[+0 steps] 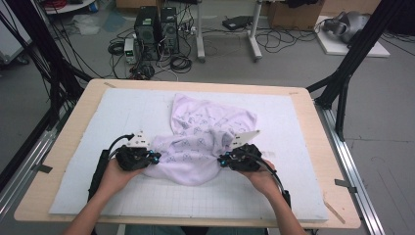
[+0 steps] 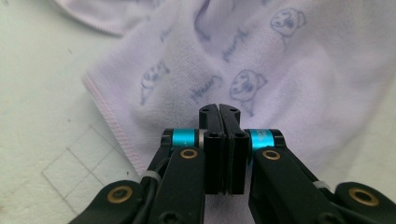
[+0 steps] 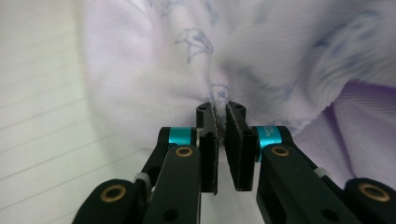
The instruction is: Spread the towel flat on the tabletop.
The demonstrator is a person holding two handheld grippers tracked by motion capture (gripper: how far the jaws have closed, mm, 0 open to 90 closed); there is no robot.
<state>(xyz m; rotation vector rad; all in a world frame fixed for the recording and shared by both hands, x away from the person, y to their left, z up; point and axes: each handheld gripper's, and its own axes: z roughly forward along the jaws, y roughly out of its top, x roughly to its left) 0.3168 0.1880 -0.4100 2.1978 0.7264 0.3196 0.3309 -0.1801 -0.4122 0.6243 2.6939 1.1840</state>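
Observation:
A pale lilac towel (image 1: 200, 142) printed with small dog faces lies crumpled in the middle of the white gridded mat (image 1: 112, 117). My left gripper (image 1: 154, 157) sits at the towel's near left edge. In the left gripper view its jaws (image 2: 218, 108) are pressed together, tips down in the towel (image 2: 280, 70) just inside the hemmed edge. My right gripper (image 1: 222, 160) is at the towel's near right side. In the right gripper view it (image 3: 220, 107) is shut on a puckered fold of the towel (image 3: 154, 70), and the cloth bunches toward the tips.
The mat covers most of a wooden table (image 1: 313, 112), with bare mat to the left, right and front of the towel. Black frame posts (image 1: 342, 78) stand at the table's sides. Computer towers (image 1: 156, 32) and cables are on the floor beyond.

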